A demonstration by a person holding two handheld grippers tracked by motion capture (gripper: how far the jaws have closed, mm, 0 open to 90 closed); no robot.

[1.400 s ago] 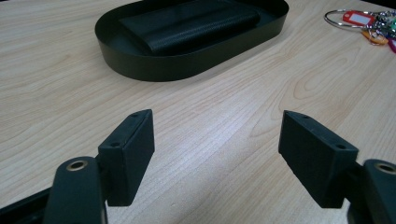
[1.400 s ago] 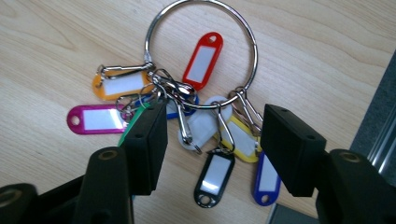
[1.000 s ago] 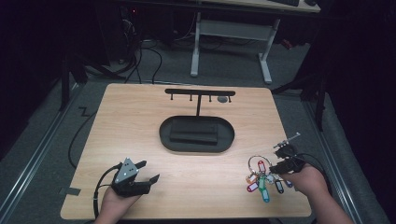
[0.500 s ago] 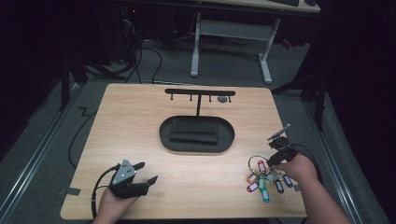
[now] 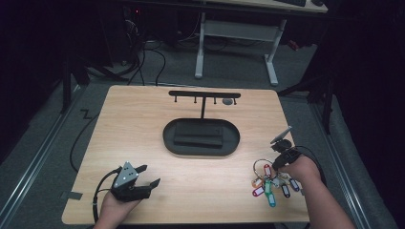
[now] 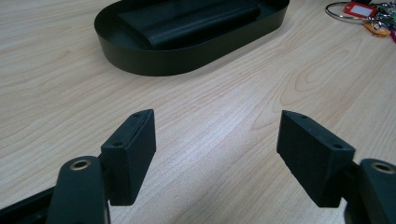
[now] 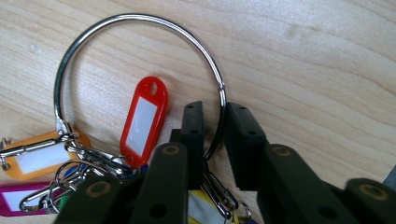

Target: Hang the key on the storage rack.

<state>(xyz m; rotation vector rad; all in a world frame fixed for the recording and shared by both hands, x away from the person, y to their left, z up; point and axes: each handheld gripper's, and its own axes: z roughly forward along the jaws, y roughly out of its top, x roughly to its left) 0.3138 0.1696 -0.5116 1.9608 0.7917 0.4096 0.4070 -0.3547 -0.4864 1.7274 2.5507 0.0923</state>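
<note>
A large metal key ring (image 7: 140, 18) lies on the wooden table (image 5: 143, 124) at the right, carrying several coloured key tags (image 5: 270, 188), among them a red tag (image 7: 142, 119) and an orange tag (image 7: 37, 156). My right gripper (image 7: 215, 112) points down at the key ring (image 5: 260, 167); its jaws have just been closing and now pinch the ring's wire between them. That right gripper (image 5: 278, 161) sits near the table's right edge. My left gripper (image 5: 148, 175) rests at the front left, open, with nothing between its jaws (image 6: 217, 135).
A black oval tray (image 5: 167, 138) holding a flat black case (image 5: 198, 136) stands mid-table; its wall (image 6: 140, 65) lies ahead of the left gripper. Behind it rises a black T-shaped hook rack (image 5: 204, 94). A cable trails off the table's left edge.
My right hand moved left and down onto the key ring, and its jaws went from apart to pinched on the wire. The left hand stayed still.
</note>
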